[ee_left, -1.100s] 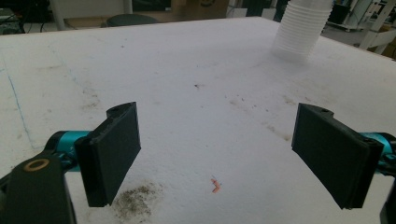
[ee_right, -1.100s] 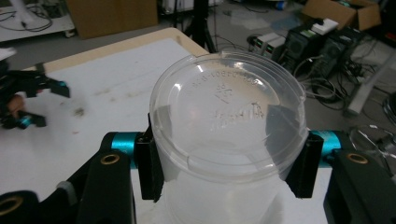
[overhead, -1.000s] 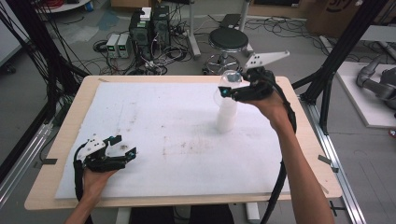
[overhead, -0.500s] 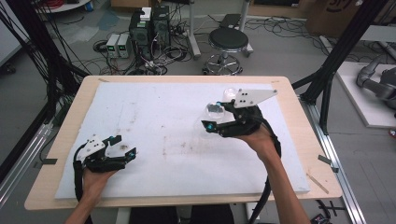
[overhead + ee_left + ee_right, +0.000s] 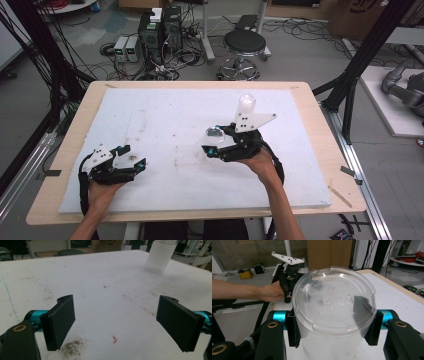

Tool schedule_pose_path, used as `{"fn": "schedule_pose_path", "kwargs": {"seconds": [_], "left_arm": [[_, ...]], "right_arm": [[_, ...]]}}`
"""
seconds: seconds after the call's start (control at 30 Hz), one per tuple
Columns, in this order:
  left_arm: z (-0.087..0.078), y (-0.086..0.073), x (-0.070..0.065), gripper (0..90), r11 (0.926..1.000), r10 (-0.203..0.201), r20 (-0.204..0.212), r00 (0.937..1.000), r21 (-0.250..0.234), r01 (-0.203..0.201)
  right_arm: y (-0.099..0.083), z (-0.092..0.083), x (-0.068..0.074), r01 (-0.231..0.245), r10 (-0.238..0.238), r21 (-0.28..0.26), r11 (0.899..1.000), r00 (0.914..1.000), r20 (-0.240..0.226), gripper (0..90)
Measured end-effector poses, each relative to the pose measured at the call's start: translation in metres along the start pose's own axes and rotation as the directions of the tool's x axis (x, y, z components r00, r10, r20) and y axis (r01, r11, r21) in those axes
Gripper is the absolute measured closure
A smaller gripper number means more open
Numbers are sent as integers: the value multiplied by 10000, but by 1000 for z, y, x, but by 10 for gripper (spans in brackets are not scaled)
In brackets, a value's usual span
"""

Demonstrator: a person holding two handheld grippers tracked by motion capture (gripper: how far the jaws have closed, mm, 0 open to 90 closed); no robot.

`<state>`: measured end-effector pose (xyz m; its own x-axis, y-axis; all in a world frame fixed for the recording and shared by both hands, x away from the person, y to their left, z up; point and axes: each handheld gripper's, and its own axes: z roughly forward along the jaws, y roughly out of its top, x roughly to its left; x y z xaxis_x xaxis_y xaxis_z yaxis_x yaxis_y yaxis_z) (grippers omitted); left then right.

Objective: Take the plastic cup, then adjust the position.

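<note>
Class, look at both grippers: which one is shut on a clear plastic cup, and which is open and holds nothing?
The right gripper is shut on the clear cup, jaws pressed to its sides. The left gripper is open over the white table cover, holding nothing.

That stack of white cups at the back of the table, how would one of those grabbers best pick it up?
Likely around the ribbed side wall of the stack of white cups, coming in level from the side. It stands upright, round and tapering, so the open left gripper could straddle it.
</note>
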<state>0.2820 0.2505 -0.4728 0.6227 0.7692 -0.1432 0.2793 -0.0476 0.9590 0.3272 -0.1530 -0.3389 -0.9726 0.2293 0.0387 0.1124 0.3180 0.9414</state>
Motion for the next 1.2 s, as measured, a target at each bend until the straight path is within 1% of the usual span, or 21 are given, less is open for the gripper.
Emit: {"fn": "schedule_pose_path", "kwargs": {"seconds": [0.1,0.13,0.2,0.3,0.37,0.53,0.67,0.83,0.9,0.93,1.1,1.17,1.2], "left_arm": [[0,0,-1,153,10000,17,-20,10000,24,-17],[0,0,0,153,10000,76,13,10000,60,-76],[0,0,0,153,9999,66,9,10000,83,-66],[0,0,0,153,10000,70,10,10000,69,-70],[0,0,0,153,10000,50,-15,10000,37,-50],[0,0,-1,153,9999,142,10,9999,-3,-142],[-1,0,-1,153,9999,130,17,9999,-19,-130],[0,0,-1,153,9997,239,90,9997,28,-239],[-1,0,-2,153,9996,286,146,9995,0,-286],[-1,0,-2,153,9996,278,139,9995,-51,-277],[-1,0,-1,152,9994,326,488,9983,-97,-322],[-2,2,-1,151,9994,319,746,9967,-143,-309],[-3,5,-1,151,9990,388,949,9947,-277,-363]], "right_arm": [[-4,4,0,-63,62,-74,10000,9999,-102,444],[-5,7,1,-28,29,162,9999,9999,-106,444],[-6,9,1,-102,104,109,9999,9998,-172,445],[-7,11,0,-83,86,158,9998,9998,-180,444],[-8,11,0,-172,174,119,9998,9997,-198,444],[-11,13,-1,-239,242,154,9996,9995,-221,444],[-13,16,-2,-261,265,209,9994,9994,-214,444],[-13,16,-2,-226,232,205,9995,9993,-290,445],[-13,17,-3,-235,241,224,9995,9994,-259,445],[-13,17,-3,-246,253,224,9994,9992,-315,445],[-13,17,-4,-249,256,223,9994,9991,-346,445],[-13,18,-5,-269,276,201,9994,9988,-395,445],[-13,18,-5,-276,285,247,9993,9988,-404,445]]}}
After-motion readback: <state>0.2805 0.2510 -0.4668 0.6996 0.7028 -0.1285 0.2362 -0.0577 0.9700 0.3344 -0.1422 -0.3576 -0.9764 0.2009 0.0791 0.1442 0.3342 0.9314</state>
